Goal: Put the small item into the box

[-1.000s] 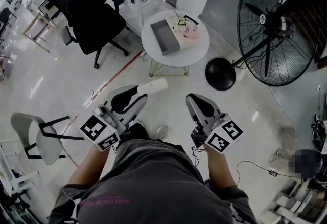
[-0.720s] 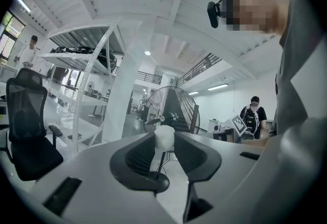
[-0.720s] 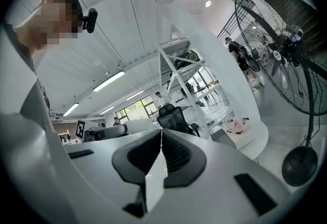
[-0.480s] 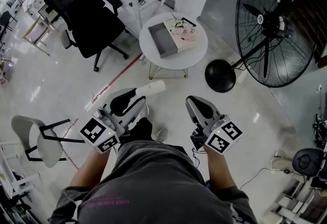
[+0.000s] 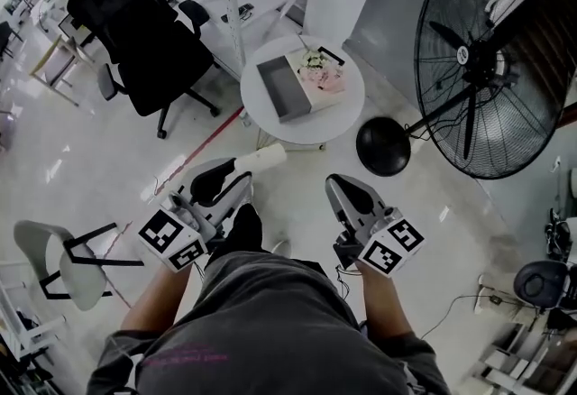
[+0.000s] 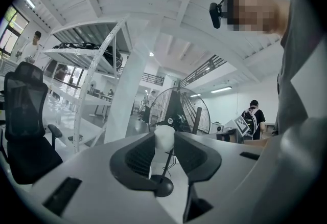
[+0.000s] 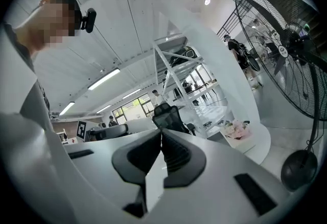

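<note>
As the left gripper (image 5: 233, 177) grips one tube (image 5: 264, 156), one box (image 5: 281, 88) gapes.

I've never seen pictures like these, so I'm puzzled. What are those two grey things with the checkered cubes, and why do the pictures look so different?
There is no robot here. A person stands holding a pair of tongs in each hand. The checkered cubes are part of the tongs.

One picture comes from a camera on the person's head, looking down. The other two come from small cameras riding on the tongs, looking along their jaws.

The left tongs grip a white item. The right tongs are shut, with nothing in them.

Ahead stands a round table. On it lie an open grey box and a flowery thing beside it. A fan and a black chair stand nearby.
</note>
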Tool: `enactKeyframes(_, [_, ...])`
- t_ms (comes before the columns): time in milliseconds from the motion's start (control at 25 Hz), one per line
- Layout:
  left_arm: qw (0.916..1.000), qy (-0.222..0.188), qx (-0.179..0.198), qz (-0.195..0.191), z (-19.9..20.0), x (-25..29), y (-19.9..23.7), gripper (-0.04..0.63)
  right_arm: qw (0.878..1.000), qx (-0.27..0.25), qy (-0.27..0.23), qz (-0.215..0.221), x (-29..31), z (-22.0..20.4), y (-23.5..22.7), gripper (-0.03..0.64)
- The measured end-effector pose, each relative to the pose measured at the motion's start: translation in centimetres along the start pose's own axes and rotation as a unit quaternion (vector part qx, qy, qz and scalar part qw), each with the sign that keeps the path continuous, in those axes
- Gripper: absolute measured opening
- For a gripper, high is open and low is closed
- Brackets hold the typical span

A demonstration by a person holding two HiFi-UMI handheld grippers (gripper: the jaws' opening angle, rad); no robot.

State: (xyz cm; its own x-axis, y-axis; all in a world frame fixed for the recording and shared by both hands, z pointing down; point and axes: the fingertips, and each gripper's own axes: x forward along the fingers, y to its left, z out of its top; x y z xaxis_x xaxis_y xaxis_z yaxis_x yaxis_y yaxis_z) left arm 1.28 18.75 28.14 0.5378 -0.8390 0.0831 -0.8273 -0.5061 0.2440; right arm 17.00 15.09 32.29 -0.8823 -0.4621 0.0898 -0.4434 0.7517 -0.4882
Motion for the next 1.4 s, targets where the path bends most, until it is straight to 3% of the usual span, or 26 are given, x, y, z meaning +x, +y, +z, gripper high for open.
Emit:
enactKeyframes(800, [0.9986,0.027,-0.025,-0.039,4.0,9.2,22.5,0.13,0.998,0.015,0.013,-0.066,19.4,5.1,-8.6,0.023])
enactKeyframes(1400, [0.9963,0.034,-0.038,-0.069,4.6,10.8,30.7,0.13,0.994,0.006,0.013,-0.109,26.5,6.7,-9.8,0.023])
